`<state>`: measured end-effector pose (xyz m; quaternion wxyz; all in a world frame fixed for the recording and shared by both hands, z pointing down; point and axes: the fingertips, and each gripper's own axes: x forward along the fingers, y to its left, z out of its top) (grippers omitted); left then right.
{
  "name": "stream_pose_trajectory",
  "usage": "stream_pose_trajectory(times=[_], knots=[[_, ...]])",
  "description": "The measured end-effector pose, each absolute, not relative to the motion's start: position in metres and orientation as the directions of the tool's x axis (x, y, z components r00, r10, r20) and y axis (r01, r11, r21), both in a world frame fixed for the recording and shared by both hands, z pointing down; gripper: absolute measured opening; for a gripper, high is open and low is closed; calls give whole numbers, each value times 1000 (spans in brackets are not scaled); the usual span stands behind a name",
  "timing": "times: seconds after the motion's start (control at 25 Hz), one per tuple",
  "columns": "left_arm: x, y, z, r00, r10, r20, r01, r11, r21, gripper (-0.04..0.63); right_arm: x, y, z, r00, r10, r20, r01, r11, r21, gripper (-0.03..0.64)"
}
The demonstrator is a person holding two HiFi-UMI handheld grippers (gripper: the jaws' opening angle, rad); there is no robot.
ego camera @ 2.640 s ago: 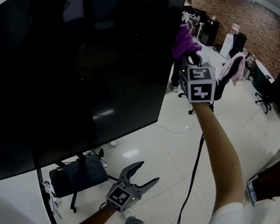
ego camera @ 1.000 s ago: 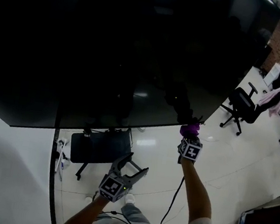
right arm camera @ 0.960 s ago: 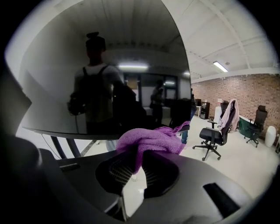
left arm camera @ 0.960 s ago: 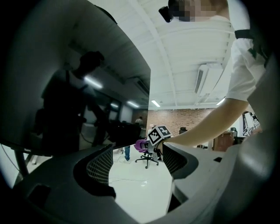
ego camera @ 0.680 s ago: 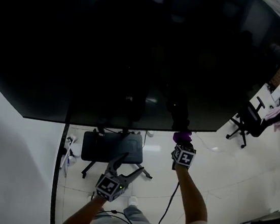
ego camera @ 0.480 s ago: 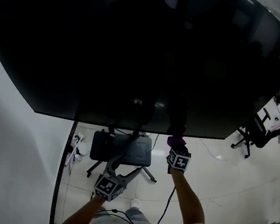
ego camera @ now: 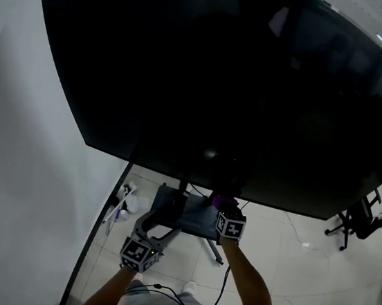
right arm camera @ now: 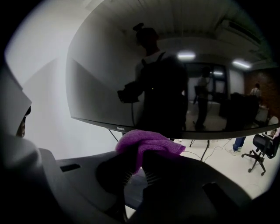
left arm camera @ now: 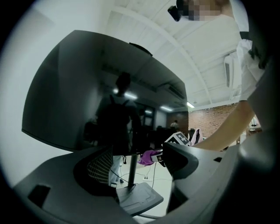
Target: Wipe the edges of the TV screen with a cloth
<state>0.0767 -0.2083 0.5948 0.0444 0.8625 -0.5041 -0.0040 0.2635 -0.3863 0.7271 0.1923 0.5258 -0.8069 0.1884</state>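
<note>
Purple cloth (right arm camera: 146,142) is sitting bunched between the jaws of the right gripper (ego camera: 226,212). The jaws are pinching it tight, and the fabric is puffing out past their tips. Near and to the left, the left gripper (ego camera: 159,226) is hovering lower, its jaws standing wide apart with nothing between them.

Just beyond the right gripper, the cloth is coming up against the bottom edge of the TV screen (ego camera: 221,82), close to the middle of that edge. Whether it is actually pressing on the bezel is not clear. Below that edge, the dark TV stand base (ego camera: 189,218) is resting on the pale tiled floor (ego camera: 300,274), between the two grippers in the head view.

Farther off, the black panel is filling most of the head view and tilting across it from upper left to right. A white wall (ego camera: 15,160) is running along the left side, and far to the right an office chair (ego camera: 354,215) is standing on the floor.
</note>
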Motion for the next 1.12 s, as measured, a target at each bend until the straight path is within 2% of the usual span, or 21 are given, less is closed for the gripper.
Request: stream_pose_trajectory(times=[0.12,0.24,0.68,1.12], knots=[[43,-199,589,433,-900,46,-898,-426,106,339,231,-385,727,-393,-755,525,-913,390,-122,52],[12,-189,591,397,-916,60,-915,-390,102,339,188,-382,730,-446,-723,528,-878,467,-102,52],[-124,-168,598,211,-976,53,-974,-206,94,339,-15,-390,736,-612,-599,517,-736,670,-95,52],[-249,-137,601,-2,-997,72,-996,8,89,339,-207,-384,721,-747,-461,479,-572,813,-109,52]])
